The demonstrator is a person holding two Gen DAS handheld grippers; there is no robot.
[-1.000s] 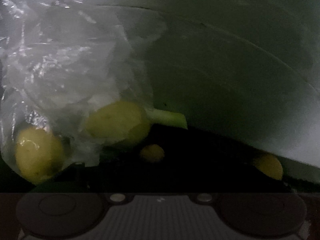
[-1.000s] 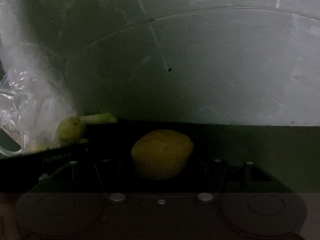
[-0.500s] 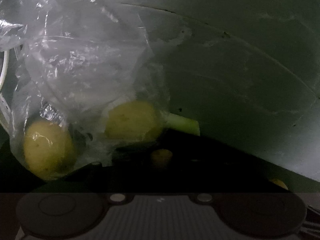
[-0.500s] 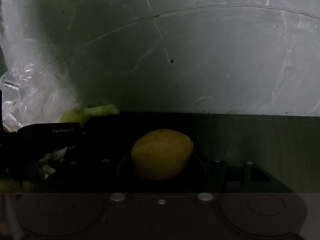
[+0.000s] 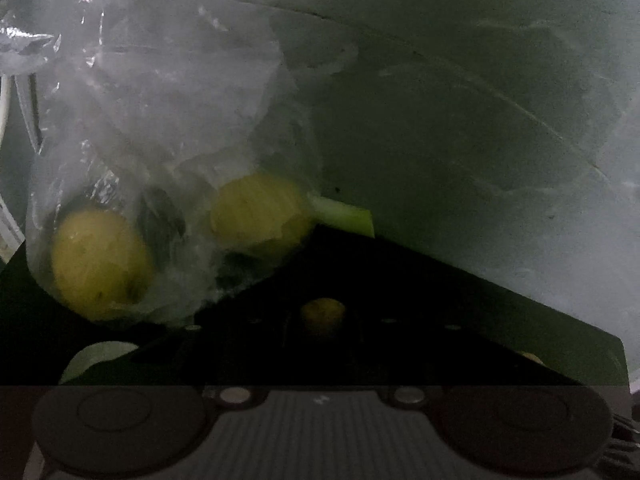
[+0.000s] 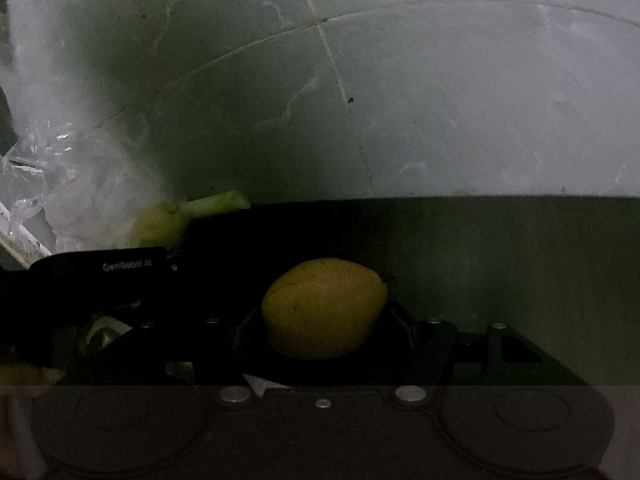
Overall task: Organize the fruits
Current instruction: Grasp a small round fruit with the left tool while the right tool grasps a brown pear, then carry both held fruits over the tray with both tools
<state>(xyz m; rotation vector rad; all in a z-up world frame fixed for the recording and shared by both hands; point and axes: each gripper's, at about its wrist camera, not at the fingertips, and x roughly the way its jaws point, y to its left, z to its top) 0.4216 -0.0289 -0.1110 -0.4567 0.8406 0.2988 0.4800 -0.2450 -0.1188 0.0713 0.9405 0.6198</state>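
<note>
My right gripper [image 6: 325,322] is shut on a yellow oval fruit [image 6: 324,306], held low in the middle of the right wrist view. A clear plastic bag [image 5: 152,120] stands to the left with two yellow-green fruits inside, one [image 5: 100,264] at its bottom left and one [image 5: 258,210] further right. A pale green stalk [image 5: 344,216] sticks out beside the bag. A small yellow fruit [image 5: 322,316] shows between the dark fingers of my left gripper [image 5: 320,322]; it is too dark to tell whether they are touching it. The left gripper's body [image 6: 100,268] sits beside the bag [image 6: 60,184].
A dark flat surface [image 6: 500,248] lies under both grippers. Behind it is grey marbled tile [image 6: 440,100] with thin joints. A pale round object [image 5: 100,356] sits low on the left, and white curved lines [image 5: 6,216] run along the left edge.
The bag and its fruits have drifted right and up in the left wrist view. In the right wrist view the left gripper's body has come in from the left. The yellow fruit stays in my right gripper.
</note>
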